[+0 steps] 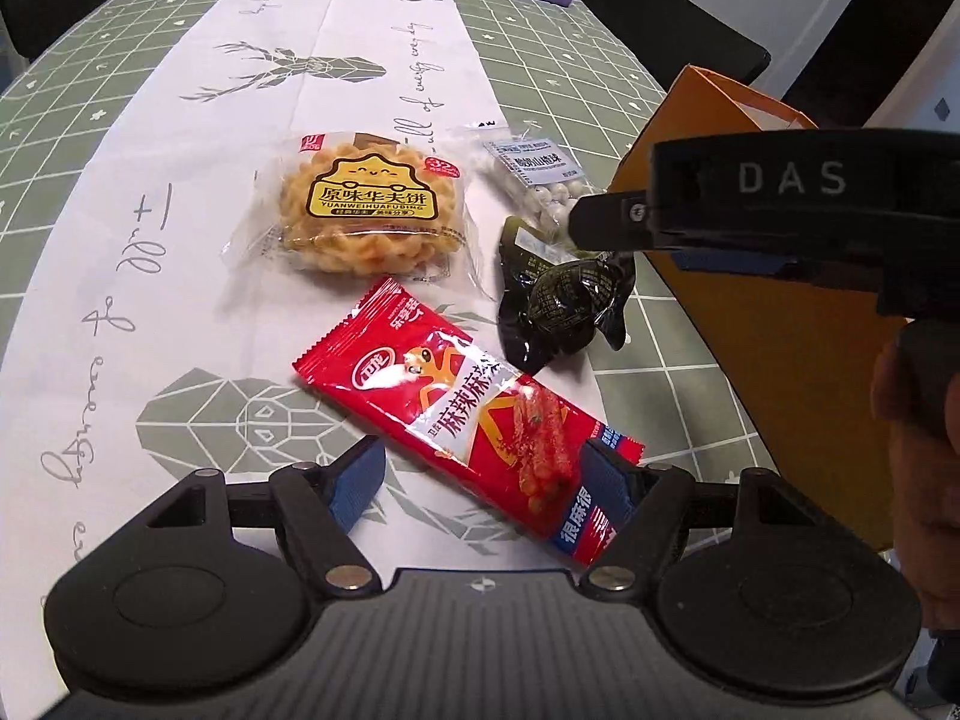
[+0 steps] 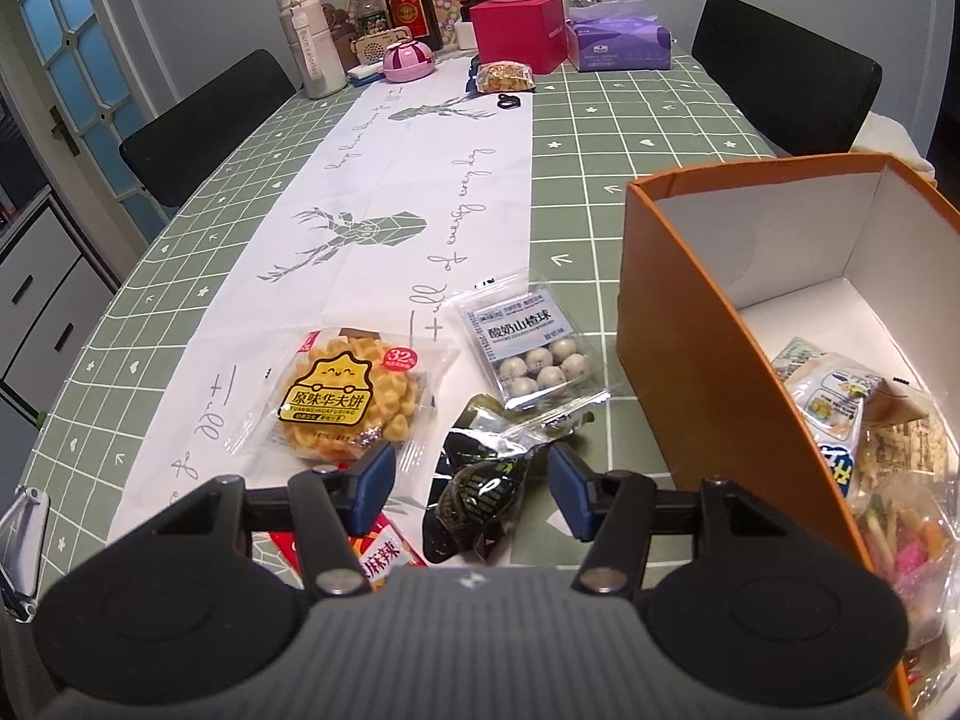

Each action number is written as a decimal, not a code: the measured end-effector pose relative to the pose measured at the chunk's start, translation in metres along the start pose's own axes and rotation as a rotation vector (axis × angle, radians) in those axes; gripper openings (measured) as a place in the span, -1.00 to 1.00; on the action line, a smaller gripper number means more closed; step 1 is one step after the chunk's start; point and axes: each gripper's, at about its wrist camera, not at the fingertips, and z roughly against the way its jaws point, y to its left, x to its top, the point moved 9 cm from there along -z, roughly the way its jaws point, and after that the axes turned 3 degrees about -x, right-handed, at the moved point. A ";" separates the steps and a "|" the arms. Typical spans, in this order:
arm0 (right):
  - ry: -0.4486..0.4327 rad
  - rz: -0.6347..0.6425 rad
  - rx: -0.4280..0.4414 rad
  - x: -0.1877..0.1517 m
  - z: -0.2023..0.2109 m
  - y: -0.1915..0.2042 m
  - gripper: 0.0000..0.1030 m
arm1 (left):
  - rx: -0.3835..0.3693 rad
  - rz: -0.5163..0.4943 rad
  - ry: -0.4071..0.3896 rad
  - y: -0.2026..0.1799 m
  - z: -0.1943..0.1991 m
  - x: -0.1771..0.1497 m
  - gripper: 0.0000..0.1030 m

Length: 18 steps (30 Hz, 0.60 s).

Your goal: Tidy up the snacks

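Note:
Several snack packs lie on the table: a red spicy-stick pack (image 1: 468, 426), a clear waffle-cake pack (image 1: 360, 210) (image 2: 342, 405), a dark green egg pack (image 1: 564, 294) (image 2: 480, 492) and a clear pack of white yogurt balls (image 1: 540, 180) (image 2: 534, 348). My left gripper (image 1: 486, 474) is open, its jaws on either side of the red pack's near end. My right gripper (image 2: 471, 489) is open just above the dark egg pack, one finger on each side; it also shows in the left wrist view (image 1: 600, 222). The orange box (image 2: 678, 324) (image 1: 780, 324) stands to the right and holds several snacks.
A white deer-print runner (image 2: 420, 210) lies on the green checked tablecloth. At the far end stand bottles (image 2: 411, 0), a pink box (image 2: 522, 30), a purple tissue pack (image 2: 618, 39) and another snack pack (image 2: 504, 78). Black chairs (image 2: 786, 72) stand around the table.

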 end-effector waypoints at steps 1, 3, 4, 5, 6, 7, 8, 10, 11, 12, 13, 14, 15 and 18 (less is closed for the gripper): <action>0.006 0.004 0.003 -0.001 -0.001 0.000 0.08 | 0.012 -0.022 -0.001 0.000 0.000 -0.001 0.62; 0.027 0.024 0.013 -0.006 -0.003 0.003 0.08 | 0.059 -0.076 0.002 0.003 0.001 -0.002 0.53; 0.034 0.039 0.020 -0.009 -0.003 0.005 0.08 | 0.077 -0.101 0.006 0.005 0.002 -0.004 0.52; 0.045 0.056 0.032 -0.012 -0.002 0.008 0.08 | 0.080 -0.116 0.006 0.009 0.004 -0.005 0.52; 0.056 0.072 0.043 -0.016 -0.001 0.012 0.08 | 0.080 -0.124 0.004 0.013 0.006 -0.006 0.52; 0.068 0.089 0.051 -0.021 0.000 0.014 0.08 | 0.082 -0.132 0.000 0.019 0.008 -0.008 0.53; 0.079 0.103 0.055 -0.026 0.000 0.016 0.08 | 0.094 -0.141 -0.003 0.025 0.010 -0.008 0.53; 0.114 0.122 0.065 -0.037 -0.003 0.019 0.08 | 0.110 -0.153 -0.004 0.036 0.014 -0.009 0.52; 0.132 0.120 0.074 -0.041 -0.005 0.020 0.08 | 0.111 -0.148 -0.004 0.041 0.017 -0.009 0.52; 0.152 0.114 0.091 -0.047 -0.008 0.020 0.08 | 0.109 -0.139 -0.004 0.046 0.019 -0.009 0.53; 0.158 0.106 0.107 -0.050 -0.010 0.021 0.08 | 0.100 -0.130 -0.004 0.050 0.021 -0.010 0.53; 0.157 0.100 0.120 -0.051 -0.011 0.022 0.08 | 0.091 -0.123 -0.003 0.054 0.024 -0.010 0.53; 0.156 0.098 0.133 -0.052 -0.013 0.023 0.08 | 0.092 -0.116 -0.002 0.057 0.027 -0.011 0.53; 0.146 0.153 0.164 -0.056 -0.016 0.032 0.08 | 0.091 -0.096 -0.010 0.068 0.036 -0.007 0.53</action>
